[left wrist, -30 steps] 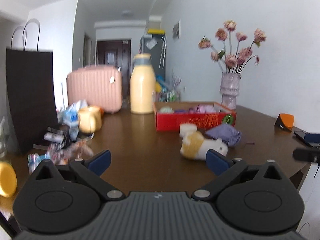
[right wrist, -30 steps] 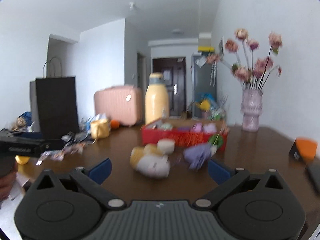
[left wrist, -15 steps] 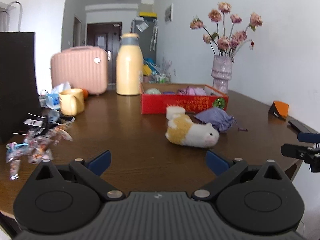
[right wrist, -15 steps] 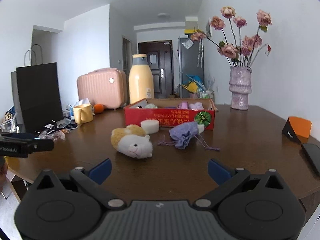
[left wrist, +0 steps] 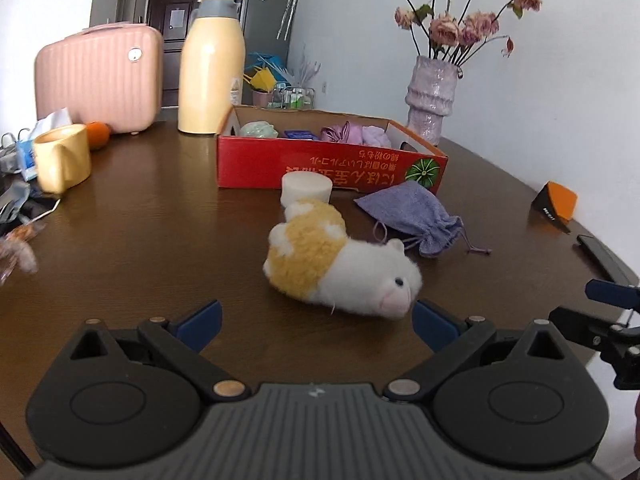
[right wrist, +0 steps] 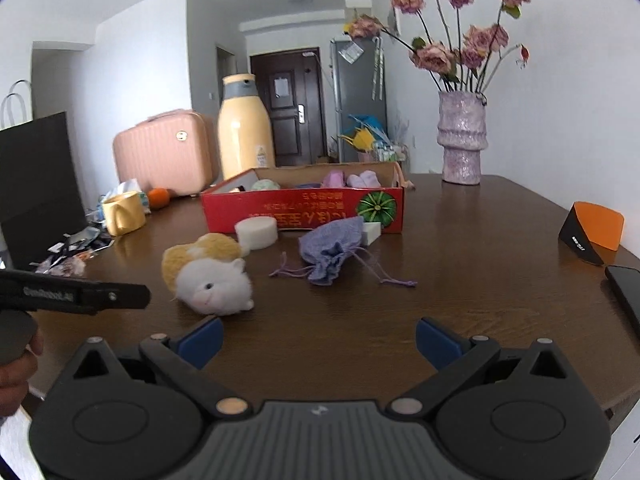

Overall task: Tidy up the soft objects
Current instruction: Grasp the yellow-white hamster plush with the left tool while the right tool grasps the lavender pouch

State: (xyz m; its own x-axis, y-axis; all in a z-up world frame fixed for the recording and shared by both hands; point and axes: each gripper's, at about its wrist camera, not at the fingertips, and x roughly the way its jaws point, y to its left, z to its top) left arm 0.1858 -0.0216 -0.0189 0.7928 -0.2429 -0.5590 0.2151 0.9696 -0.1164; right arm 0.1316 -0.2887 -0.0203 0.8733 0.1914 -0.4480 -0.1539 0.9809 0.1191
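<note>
A yellow-and-white plush hamster [left wrist: 340, 264] lies on the brown table [left wrist: 160, 240], just ahead of my open, empty left gripper [left wrist: 316, 320]. It also shows in the right wrist view [right wrist: 208, 272]. A purple drawstring pouch [left wrist: 412, 218] [right wrist: 332, 252] and a round white sponge [left wrist: 307, 189] [right wrist: 256, 232] lie before a red cardboard box [left wrist: 320, 164] [right wrist: 304, 208] that holds several soft items. My right gripper [right wrist: 318, 340] is open and empty, short of the pouch.
A yellow thermos [left wrist: 210, 64], a pink case [left wrist: 98, 80], a yellow mug [left wrist: 62, 164] and wrappers stand at the left. A vase of flowers [right wrist: 460, 136] stands at the back right. An orange-black object [right wrist: 592, 236] and a phone [right wrist: 626, 292] lie at the right edge.
Both grippers have moved forward and tilted down toward the table. The hamster and pouch look closer and larger. Both stay open.
</note>
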